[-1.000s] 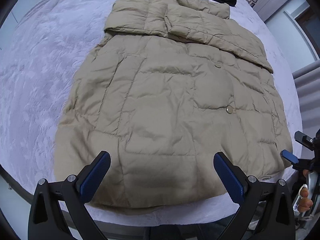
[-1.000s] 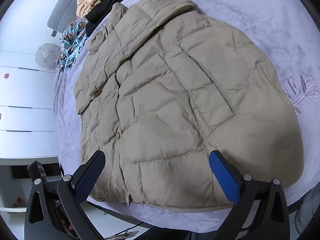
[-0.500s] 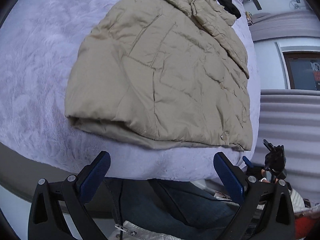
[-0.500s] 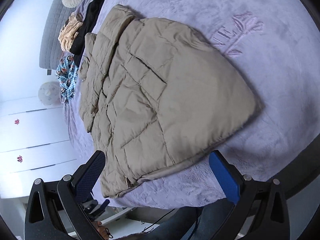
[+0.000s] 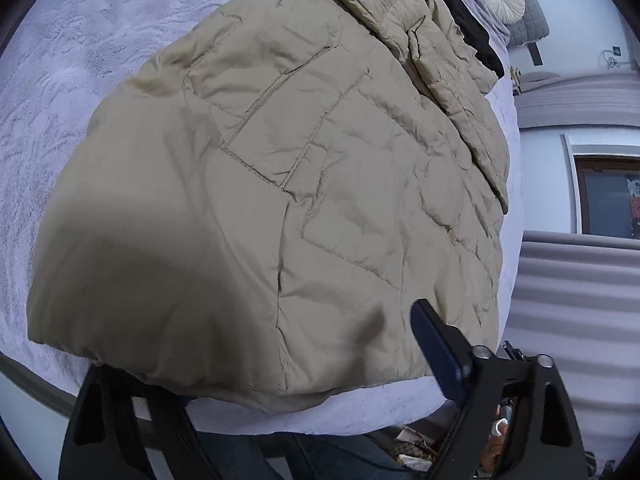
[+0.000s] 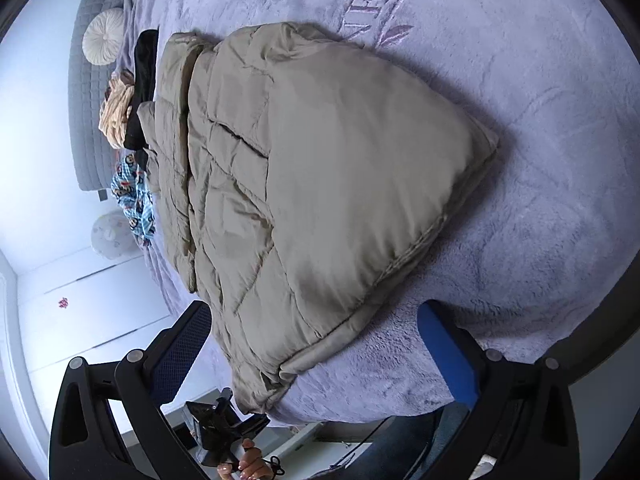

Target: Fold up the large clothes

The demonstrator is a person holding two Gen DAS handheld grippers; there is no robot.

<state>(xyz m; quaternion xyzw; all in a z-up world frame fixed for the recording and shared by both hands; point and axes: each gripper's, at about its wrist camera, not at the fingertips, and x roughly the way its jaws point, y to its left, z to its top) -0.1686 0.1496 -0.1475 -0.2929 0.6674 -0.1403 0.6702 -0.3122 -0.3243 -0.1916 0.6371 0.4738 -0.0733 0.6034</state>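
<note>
A beige quilted puffer jacket (image 5: pixel 280 184) lies flat on the lilac bedspread (image 5: pixel 72 64), its hem at the near bed edge. It also shows in the right wrist view (image 6: pixel 320 184). My left gripper (image 5: pixel 288 360) is open at the hem. Its left finger is hidden under the jacket's lower corner, its right finger (image 5: pixel 436 348) lies on top. My right gripper (image 6: pixel 320 344) is open and empty, with the jacket's other hem corner between its fingers, not touching.
A black garment (image 6: pixel 144 80), a tan garment (image 6: pixel 118 116) and a blue patterned one (image 6: pixel 134 204) lie by the jacket's collar. A round cushion (image 6: pixel 105 36) leans on the grey headboard. White cupboards (image 6: pixel 92 320) stand beside the bed.
Both grippers swung outward and dropped to the jacket's hem corners. The left gripper moved in until its left finger slid under the hem. Both stayed open.
</note>
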